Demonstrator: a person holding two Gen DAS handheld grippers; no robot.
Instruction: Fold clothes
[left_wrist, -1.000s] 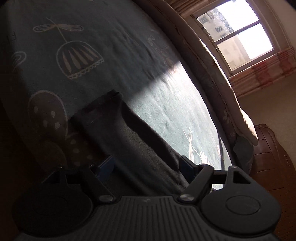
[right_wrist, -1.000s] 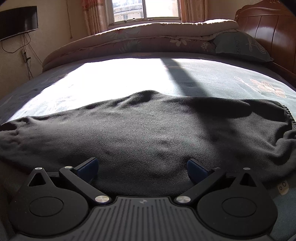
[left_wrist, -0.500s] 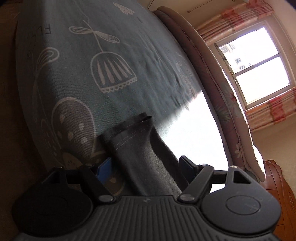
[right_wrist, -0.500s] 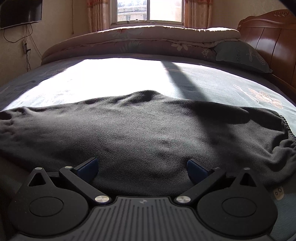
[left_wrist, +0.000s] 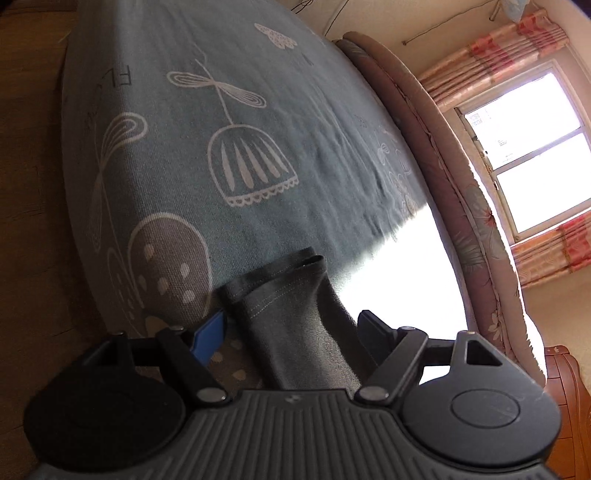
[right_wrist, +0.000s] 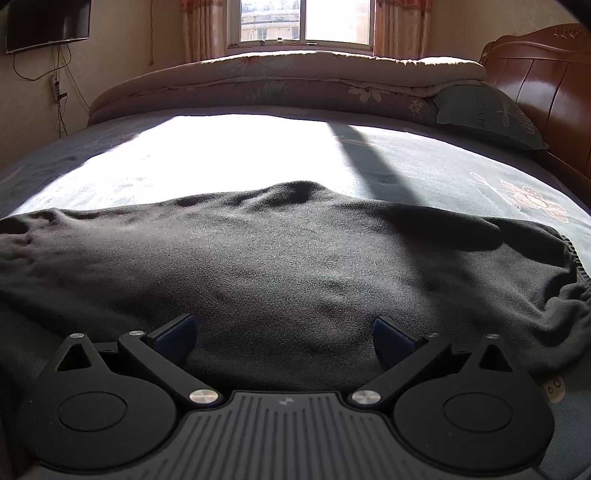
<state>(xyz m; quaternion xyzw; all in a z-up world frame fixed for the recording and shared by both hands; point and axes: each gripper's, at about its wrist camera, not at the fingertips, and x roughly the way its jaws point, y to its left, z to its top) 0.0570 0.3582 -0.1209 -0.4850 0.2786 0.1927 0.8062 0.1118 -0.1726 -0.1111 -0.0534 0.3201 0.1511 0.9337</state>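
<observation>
While the left gripper (left_wrist: 291, 328) stands wide open, a hemmed end of the dark garment (left_wrist: 295, 314) lies between its fingers on the bedspread (left_wrist: 258, 110), ungripped. Right gripper (right_wrist: 284, 338), likewise open, hovers over the spread garment (right_wrist: 295, 258).

A teal bedsheet with white line-drawn flowers (left_wrist: 258, 122) covers the bed, part of it in bright sunlight. A rolled floral quilt (right_wrist: 288, 79) lies along its far edge below a sunlit window (right_wrist: 306, 20), touching a teal printed pillow (right_wrist: 480, 110) beside the carved reddish wooden headboard (right_wrist: 546, 85). A dark flat television (right_wrist: 46, 22) hangs on the left wall.
</observation>
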